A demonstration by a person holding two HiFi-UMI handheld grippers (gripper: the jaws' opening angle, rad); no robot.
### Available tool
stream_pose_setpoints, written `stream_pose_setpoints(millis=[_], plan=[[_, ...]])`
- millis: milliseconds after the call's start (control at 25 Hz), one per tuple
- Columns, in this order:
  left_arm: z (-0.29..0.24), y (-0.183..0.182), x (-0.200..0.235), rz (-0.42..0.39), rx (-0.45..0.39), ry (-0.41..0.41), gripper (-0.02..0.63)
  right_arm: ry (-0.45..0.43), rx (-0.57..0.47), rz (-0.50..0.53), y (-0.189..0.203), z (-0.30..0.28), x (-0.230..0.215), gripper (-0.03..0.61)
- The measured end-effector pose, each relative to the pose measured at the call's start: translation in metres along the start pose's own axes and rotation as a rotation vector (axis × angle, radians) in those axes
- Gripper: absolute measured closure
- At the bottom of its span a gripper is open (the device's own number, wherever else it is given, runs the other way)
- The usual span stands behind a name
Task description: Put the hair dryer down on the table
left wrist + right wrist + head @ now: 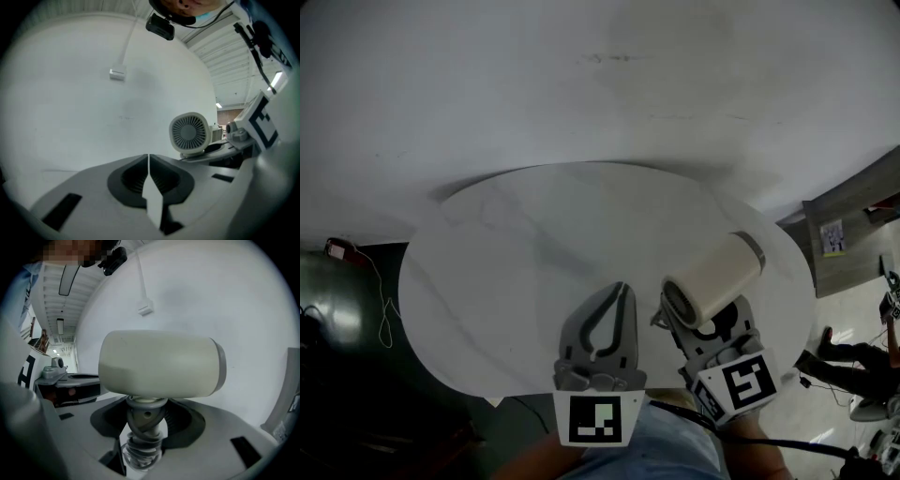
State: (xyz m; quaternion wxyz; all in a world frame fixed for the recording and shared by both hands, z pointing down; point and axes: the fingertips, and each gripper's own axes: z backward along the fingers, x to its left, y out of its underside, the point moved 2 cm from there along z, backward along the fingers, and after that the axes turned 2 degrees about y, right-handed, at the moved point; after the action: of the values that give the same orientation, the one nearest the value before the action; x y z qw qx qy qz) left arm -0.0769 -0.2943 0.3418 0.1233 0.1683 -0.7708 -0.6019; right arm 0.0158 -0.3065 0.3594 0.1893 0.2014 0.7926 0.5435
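A cream hair dryer [712,278] with a grey band at its nozzle end is held above the right part of the round white table [487,272]. My right gripper [682,323] is shut on its handle. In the right gripper view the barrel [159,364] lies crosswise over the jaws, and the handle [143,425], wound with a coiled cord, stands between them. My left gripper [622,289] hangs beside it at the left over the table's front, shut with nothing in it. The left gripper view shows the dryer's round rear grille [189,132] at the right of the shut left gripper [149,159].
A pale floor lies beyond the table. A small red object with a thin cable [339,249] sits on the dark floor at the left. A wooden piece of furniture [853,230] and a person's shoes [844,352] are at the right.
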Motion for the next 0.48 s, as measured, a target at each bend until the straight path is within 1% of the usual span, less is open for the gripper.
stream_pose_setpoints(millis=[280, 480], plan=[[-0.017, 0.028, 0.002, 0.036, 0.065, 0.009, 0.600, 0.002, 0.063, -0.017, 0.026, -0.024, -0.011, 0.359], [-0.025, 0.045, 0.008, 0.077, 0.113, 0.003, 0.600, 0.008, 0.097, -0.035, 0.041, -0.033, -0.016, 0.359]])
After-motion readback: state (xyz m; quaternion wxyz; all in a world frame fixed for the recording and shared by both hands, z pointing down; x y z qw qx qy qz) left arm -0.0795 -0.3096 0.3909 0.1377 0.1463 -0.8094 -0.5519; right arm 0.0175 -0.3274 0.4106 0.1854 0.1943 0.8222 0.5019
